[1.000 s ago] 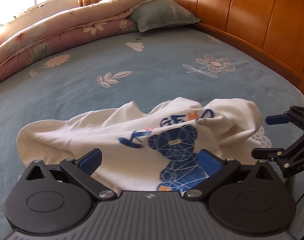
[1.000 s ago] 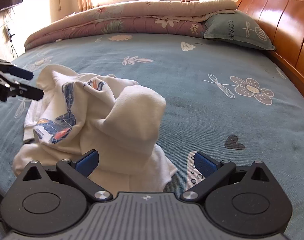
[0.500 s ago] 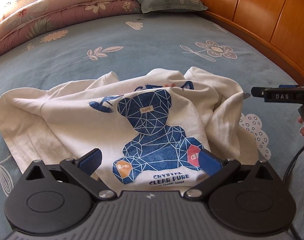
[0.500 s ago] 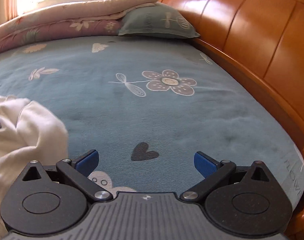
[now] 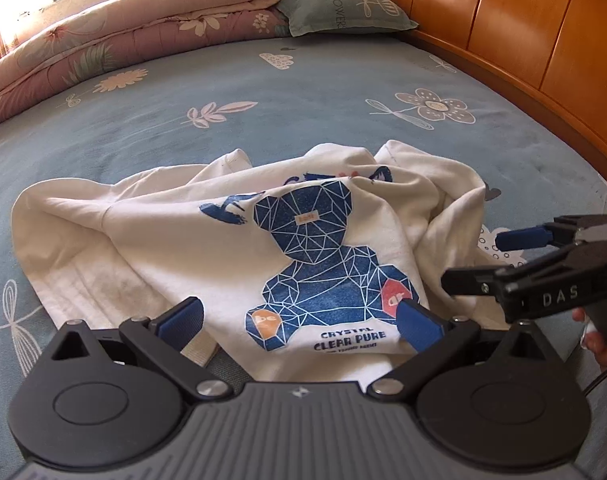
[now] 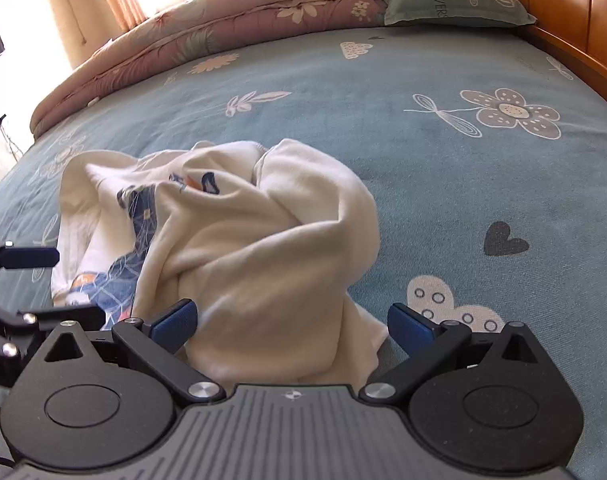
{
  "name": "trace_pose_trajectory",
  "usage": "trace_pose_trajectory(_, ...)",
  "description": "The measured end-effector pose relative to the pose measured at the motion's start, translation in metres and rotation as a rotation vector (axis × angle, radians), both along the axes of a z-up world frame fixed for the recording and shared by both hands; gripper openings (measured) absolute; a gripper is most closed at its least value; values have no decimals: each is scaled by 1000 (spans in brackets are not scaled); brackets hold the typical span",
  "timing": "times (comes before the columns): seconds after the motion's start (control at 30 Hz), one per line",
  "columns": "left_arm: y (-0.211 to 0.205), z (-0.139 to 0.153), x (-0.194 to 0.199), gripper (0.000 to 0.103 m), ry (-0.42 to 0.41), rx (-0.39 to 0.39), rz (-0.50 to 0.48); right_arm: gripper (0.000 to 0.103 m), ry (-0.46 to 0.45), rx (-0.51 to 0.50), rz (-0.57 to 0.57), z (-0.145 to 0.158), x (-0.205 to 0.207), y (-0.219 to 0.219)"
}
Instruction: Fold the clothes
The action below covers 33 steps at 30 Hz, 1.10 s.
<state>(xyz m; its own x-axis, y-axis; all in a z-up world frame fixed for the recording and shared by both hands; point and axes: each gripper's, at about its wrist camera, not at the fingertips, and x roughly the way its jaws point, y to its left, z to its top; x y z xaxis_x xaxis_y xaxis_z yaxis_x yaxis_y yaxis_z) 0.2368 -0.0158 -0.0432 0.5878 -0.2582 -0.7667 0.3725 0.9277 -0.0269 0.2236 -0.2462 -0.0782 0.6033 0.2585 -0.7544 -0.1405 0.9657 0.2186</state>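
Left wrist view: left tongs (image 5: 299,318) spread wide, nothing gripped; crumpled white T-shirt (image 5: 175,240) w/ blue bear print lies on bed (image 5: 303,92) just ahead, hem btw. the fingers. Right tongs (image 5: 475,260) at its right, apart.

Right wrist view: right tongs (image 6: 289,324) agape, empty; T-shirt (image 6: 263,248) bunched directly in front. Left tongs (image 6: 43,284) left of it, parted.

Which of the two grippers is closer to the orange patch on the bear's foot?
Left. The left gripper straddles the shirt hem just below the orange patch; the right gripper hovers off the shirt's right side.
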Motion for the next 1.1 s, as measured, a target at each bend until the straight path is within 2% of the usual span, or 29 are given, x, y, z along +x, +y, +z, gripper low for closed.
trace_pose_trajectory(0.07,-1,-1,0,102,8,-10,-4,103,26,-53,38,-6,-7,2)
trace_pose_trajectory(0.13,-6,-1,0,102,5,-11,-9,103,24,-168,44,-14,-11,3)
trace_pose_trajectory(0.23,-11,1,-4,102,0,-18,-20,103,-2,-323,-80,-20,-10,-19)
trace_pose_trajectory(0.33,-13,1,-10,102,-1,-28,-28,103,19,-383,-252,-17,-6,-59)
trace_pose_trajectory(0.43,-14,2,-11,102,0,-33,-25,103,8,-345,-346,-2,-12,-87)
trace_pose_trajectory(0.53,-15,3,-12,102,-1,-39,-22,103,-32,-265,-313,12,-24,-84)
trace_pose_trajectory(0.67,-16,4,-13,102,-1,-46,-18,103,-86,-155,-177,21,-23,-46)
trace_pose_trajectory(0.73,-17,5,-14,102,-1,-50,-16,103,-92,-167,-106,18,-16,-19)
trace_pose_trajectory(0.87,-17,6,-15,102,-3,-55,-15,103,-60,-298,-61,-3,-2,12)
trace_pose_trajectory(1.03,-19,3,-13,102,-6,-57,-29,103,-107,-437,-201,-1,-1,2)
trace_pose_trajectory(1.1,-21,2,-11,102,-5,-60,-30,103,-143,-540,-221,3,4,-2)
